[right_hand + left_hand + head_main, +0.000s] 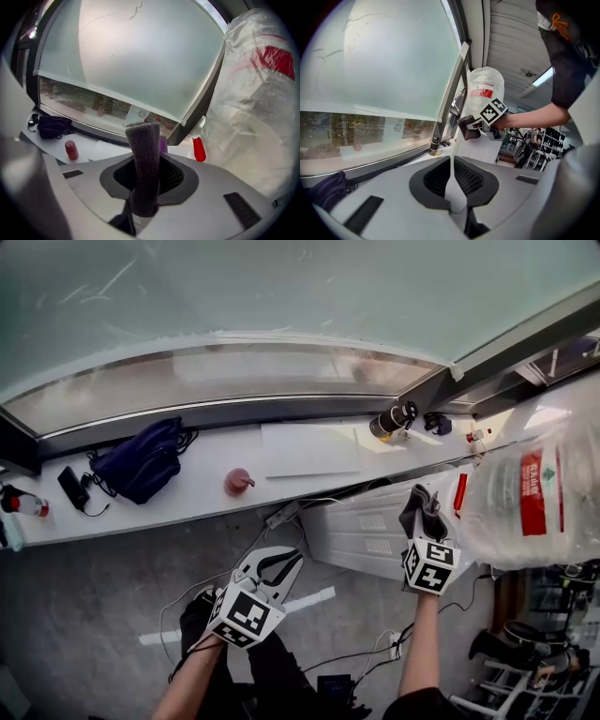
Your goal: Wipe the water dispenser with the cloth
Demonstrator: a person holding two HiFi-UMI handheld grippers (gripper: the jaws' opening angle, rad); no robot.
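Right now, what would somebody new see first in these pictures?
The huge water bottle wrapped in crinkly plastic, with a red label, at far right. Just left of it, the right gripper clamps a dark cloth in its jaws. A dark blue bag lies on the sill.

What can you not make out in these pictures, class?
Clear plastic-wrapped water bottle with red label: head view, right edge cuts it off; print too small.
Dark grey cloth in the right tool: head view, steep angle hides whether it touches anything.
Small dark cylinder on the white sill: head view, too small to identify.
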